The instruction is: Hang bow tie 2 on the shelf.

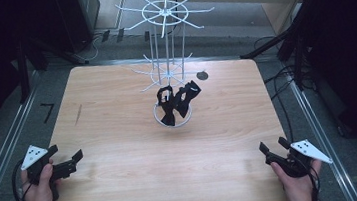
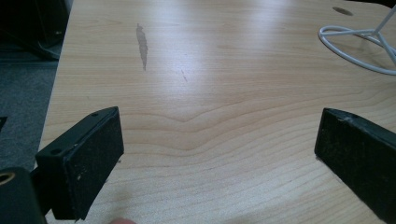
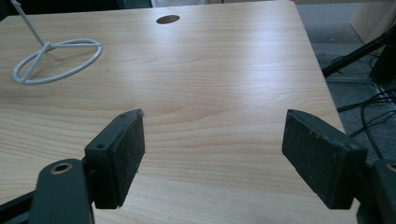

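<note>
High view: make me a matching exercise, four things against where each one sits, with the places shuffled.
Things:
1. left tool
2. right tool
3. white wire rack
4. black bows

Places:
A. hanging low on the rack
B. near left corner of the table
C. middle of the table, toward the far edge
D. near right corner of the table

Pairs: 1-B, 2-D, 3-C, 4-A

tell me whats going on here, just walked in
A person sits at a wooden table with a gripper in each hand. The left gripper and the right gripper rest near the table's front corners, both with jaws wide apart and nothing between them. In the middle stands a white wire rack with black items, possibly bow ties, hanging low above its ring base. Neither gripper is near the rack, so nothing is being handled at this moment.
</note>
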Available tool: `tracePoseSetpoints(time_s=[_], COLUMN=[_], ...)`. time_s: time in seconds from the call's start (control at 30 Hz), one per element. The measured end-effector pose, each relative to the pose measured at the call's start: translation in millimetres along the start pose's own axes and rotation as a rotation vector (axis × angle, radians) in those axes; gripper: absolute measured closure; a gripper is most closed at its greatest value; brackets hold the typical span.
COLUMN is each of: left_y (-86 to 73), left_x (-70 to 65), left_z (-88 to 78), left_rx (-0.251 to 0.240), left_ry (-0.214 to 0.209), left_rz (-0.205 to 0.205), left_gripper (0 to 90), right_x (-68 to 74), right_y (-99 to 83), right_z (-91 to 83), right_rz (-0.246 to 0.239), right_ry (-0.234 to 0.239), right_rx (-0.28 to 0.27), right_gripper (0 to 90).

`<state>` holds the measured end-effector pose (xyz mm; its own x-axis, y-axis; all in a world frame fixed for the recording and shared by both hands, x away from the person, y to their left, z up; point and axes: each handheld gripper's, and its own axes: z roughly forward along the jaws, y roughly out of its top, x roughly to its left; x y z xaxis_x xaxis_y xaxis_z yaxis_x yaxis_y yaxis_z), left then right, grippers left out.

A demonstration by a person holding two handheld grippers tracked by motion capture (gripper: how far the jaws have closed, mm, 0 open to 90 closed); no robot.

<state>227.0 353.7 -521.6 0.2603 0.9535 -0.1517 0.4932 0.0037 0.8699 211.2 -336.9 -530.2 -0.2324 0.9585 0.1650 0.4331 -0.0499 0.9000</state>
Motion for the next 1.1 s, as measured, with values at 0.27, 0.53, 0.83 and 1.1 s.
tracePoseSetpoints(time_s=[0.27, 0.53, 0.83, 1.1], left_y=[0.0, -0.1, -0.1, -0.2], left_x=[0.2, 0.6, 0.5, 0.3], left_z=[-0.1, -0.2, -0.2, -0.2], left_rx=[0.000, -0.001, -0.002, -0.003], left_ry=[0.000, 0.000, 0.001, 0.001], left_rz=[0.000, -0.003, -0.002, -0.002], left_gripper=[1.6, 1.6, 1.6, 1.6], right_x=[-14.7, -30.3, -40.4, -40.3], right_y=[-5.3, -12.2, -17.1, -21.0], right_z=[-8.3, -12.5, -15.4, -11.6], right_rz=[0.028, 0.062, 0.089, 0.072], right_ry=[-0.031, -0.046, -0.057, -0.064], right_rx=[-0.005, 0.000, 0.013, 0.039], right_gripper=[22.5, 23.6, 25.7, 26.1])
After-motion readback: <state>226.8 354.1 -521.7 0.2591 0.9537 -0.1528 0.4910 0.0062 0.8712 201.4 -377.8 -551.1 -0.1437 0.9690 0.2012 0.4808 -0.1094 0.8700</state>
